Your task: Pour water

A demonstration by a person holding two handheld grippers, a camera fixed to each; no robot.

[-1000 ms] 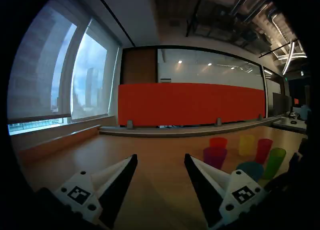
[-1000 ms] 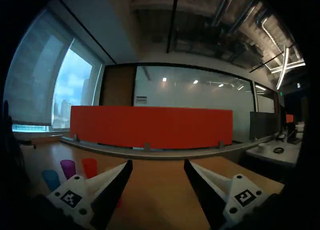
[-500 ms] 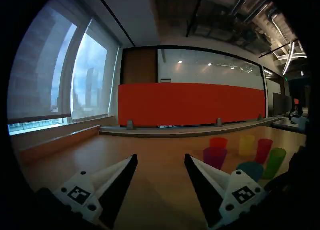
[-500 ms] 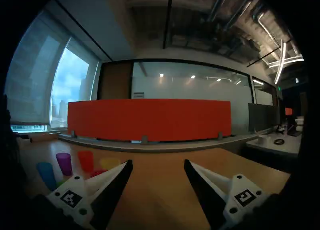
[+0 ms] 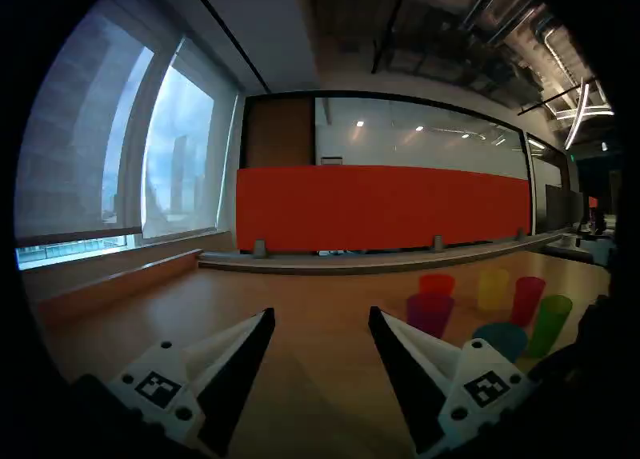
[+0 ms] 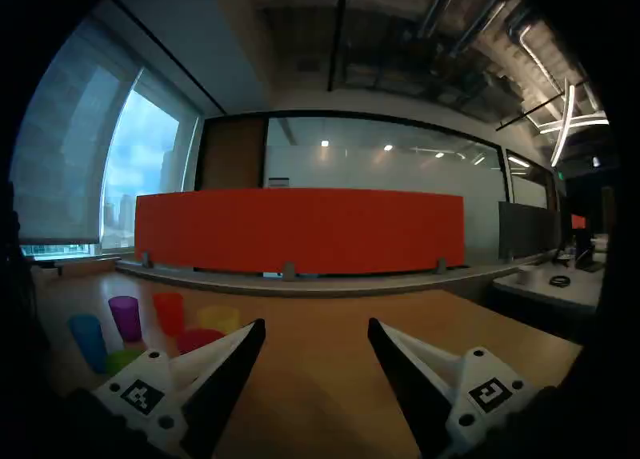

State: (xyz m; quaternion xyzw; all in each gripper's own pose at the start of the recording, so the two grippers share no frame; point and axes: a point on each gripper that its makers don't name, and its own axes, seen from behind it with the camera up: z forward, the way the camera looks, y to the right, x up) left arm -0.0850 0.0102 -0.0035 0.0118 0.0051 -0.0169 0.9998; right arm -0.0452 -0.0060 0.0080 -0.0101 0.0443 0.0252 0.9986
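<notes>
Several coloured plastic cups stand together on the wooden table. In the left gripper view they sit to the right: purple cup point(image 5: 430, 313), orange cup point(image 5: 436, 284), yellow cup point(image 5: 493, 288), red cup point(image 5: 528, 299), green cup point(image 5: 549, 324), blue cup point(image 5: 500, 339). My left gripper point(image 5: 322, 321) is open, empty, left of them. In the right gripper view the cups are at lower left: blue cup point(image 6: 87, 341), purple cup point(image 6: 125, 317), orange cup point(image 6: 169, 313), yellow cup point(image 6: 218, 319), red cup point(image 6: 199, 340), green cup point(image 6: 122, 359). My right gripper point(image 6: 318, 329) is open and empty.
A red divider panel point(image 5: 382, 207) runs along the table's far edge point(image 5: 360, 261). Large windows point(image 5: 120, 163) are to the left. Another desk point(image 6: 552, 287) with small items stands at the right. Bare tabletop point(image 6: 320, 363) lies ahead of both grippers.
The right gripper view has tilted down and swung left, bringing more cups into sight at lower left. The left gripper has hardly moved.
</notes>
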